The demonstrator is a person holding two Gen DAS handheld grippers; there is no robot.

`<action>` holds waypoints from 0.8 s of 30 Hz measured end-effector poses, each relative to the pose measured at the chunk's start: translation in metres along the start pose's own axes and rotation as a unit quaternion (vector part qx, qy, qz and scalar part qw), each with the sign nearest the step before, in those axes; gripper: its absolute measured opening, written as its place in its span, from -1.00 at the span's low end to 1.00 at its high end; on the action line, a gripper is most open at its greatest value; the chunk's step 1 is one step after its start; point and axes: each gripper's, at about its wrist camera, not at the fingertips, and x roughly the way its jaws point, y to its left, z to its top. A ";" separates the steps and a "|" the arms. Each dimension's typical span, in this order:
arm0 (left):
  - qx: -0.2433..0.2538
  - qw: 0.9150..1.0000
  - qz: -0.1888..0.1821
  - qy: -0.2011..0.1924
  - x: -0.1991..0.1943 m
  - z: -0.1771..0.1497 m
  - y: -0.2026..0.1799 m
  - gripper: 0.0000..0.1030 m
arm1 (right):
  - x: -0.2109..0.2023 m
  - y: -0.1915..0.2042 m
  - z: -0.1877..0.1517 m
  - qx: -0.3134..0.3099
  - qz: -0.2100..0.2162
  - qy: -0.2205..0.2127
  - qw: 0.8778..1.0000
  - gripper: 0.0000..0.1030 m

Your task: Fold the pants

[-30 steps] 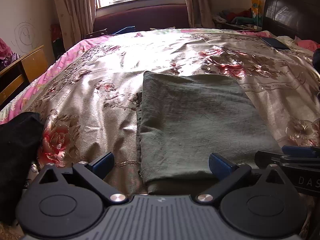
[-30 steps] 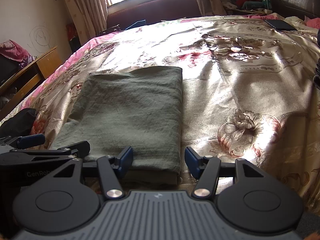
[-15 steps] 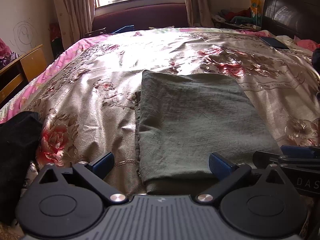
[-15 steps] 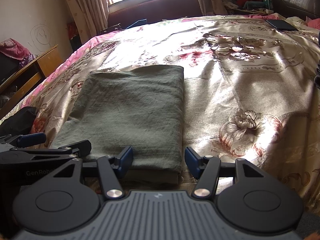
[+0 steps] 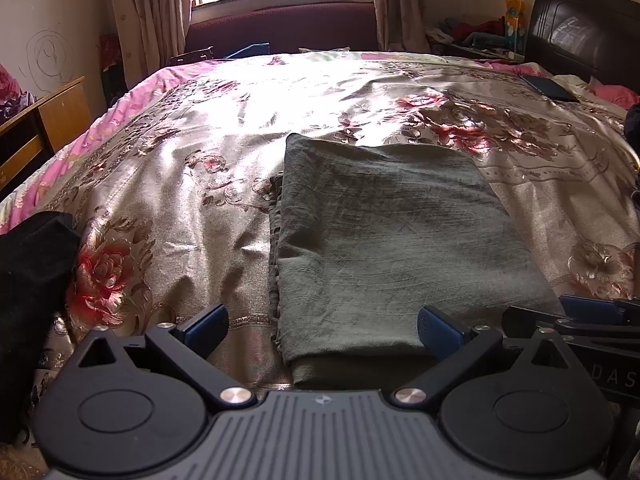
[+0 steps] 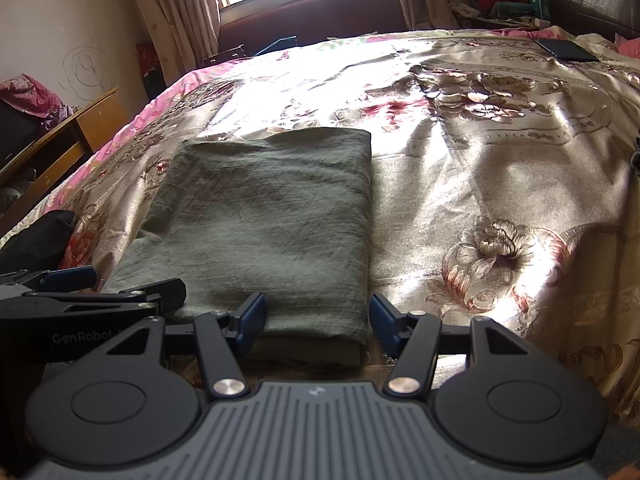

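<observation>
The grey-green pants (image 5: 384, 240) lie folded into a flat rectangle on the floral bedspread (image 5: 180, 184). They also show in the right wrist view (image 6: 272, 224). My left gripper (image 5: 322, 326) is open and empty at the near left corner of the pants. My right gripper (image 6: 318, 318) is open and empty at the near right corner. The jaws hold no cloth. The right gripper shows at the right edge of the left wrist view (image 5: 592, 316), and the left gripper at the left edge of the right wrist view (image 6: 100, 284).
A black garment (image 5: 32, 280) lies at the bed's near left edge. A wooden desk (image 5: 44, 120) stands at the left. A dark flat object (image 5: 548, 88) lies near the dark headboard (image 5: 584, 28) at the far right. A window and curtains are behind the bed.
Both views have shifted very slightly. The pants lie as they did and both grippers stay open.
</observation>
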 end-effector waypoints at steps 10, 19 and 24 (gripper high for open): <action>0.000 1.000 0.000 0.000 0.000 0.000 0.000 1.00 | 0.000 0.000 0.000 0.000 0.000 0.000 1.000 0.14; 0.002 1.000 0.000 -0.003 -0.001 0.001 0.000 1.00 | 0.000 0.000 0.000 0.001 0.001 0.001 1.000 0.14; -0.004 1.000 -0.003 0.000 -0.001 0.003 0.003 1.00 | 0.000 0.000 -0.001 0.001 0.001 0.001 1.000 0.14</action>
